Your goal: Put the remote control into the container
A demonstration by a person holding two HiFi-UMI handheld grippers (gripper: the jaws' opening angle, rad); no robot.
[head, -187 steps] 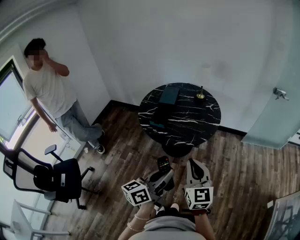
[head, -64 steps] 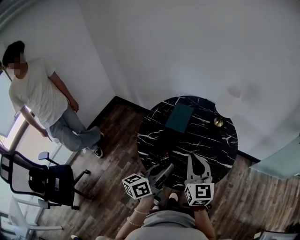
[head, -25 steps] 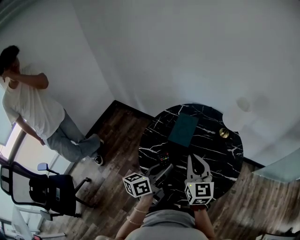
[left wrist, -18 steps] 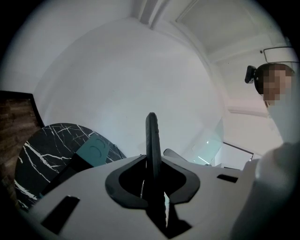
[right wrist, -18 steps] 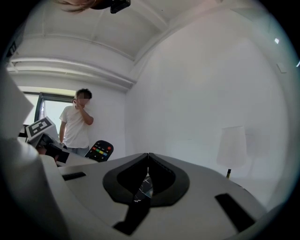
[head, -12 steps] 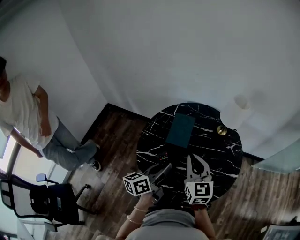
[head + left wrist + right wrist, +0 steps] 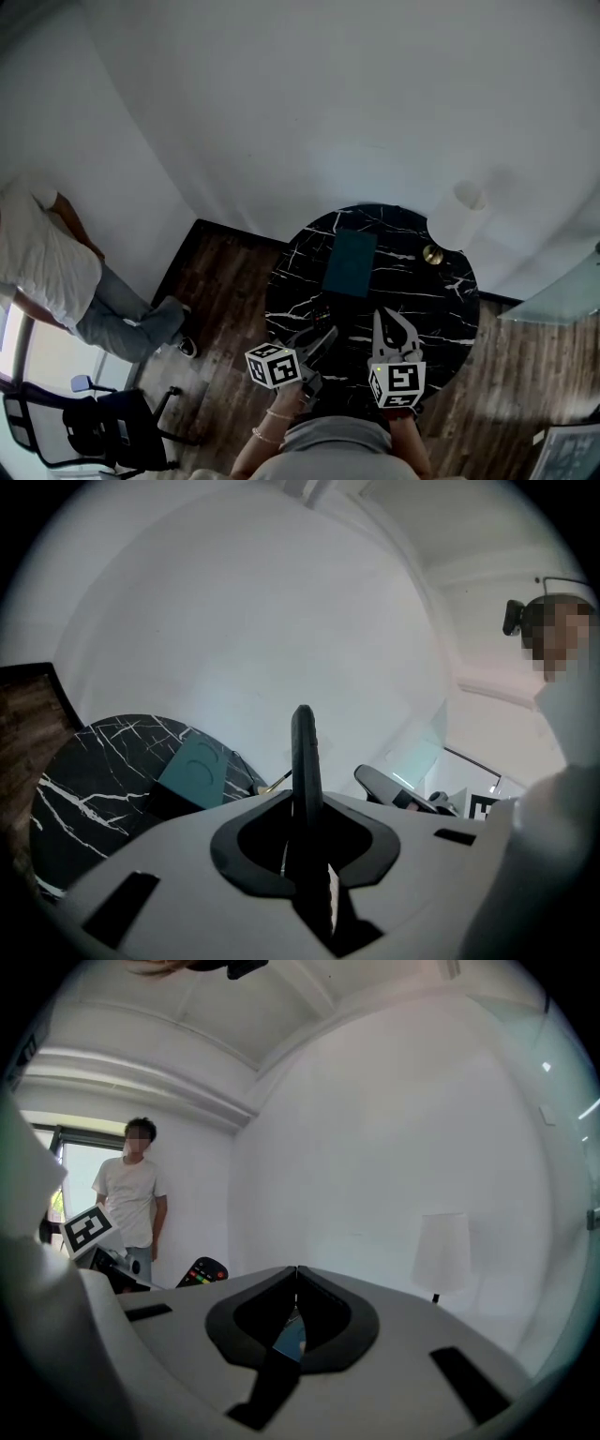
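Holding remote (image 7: 303, 757) edge-on in left gripper (image 7: 322, 336), jaws clamped on it, over the table (image 7: 439, 302) rim at 7 o'clock. I read the right gripper (image 7: 297, 1271) jaws as together with nothing between them, at 6 o'clock. Container (image 7: 349, 262) lies near table centre, toward 11 o'clock, apart from the remote. Lamp (image 7: 457, 211) at 2 o'clock.

Your worktop (image 7: 424, 298) is glossy black marble with white veins; the container (image 7: 350, 262) looks matt teal; the floor (image 7: 221, 274) is wood plank.
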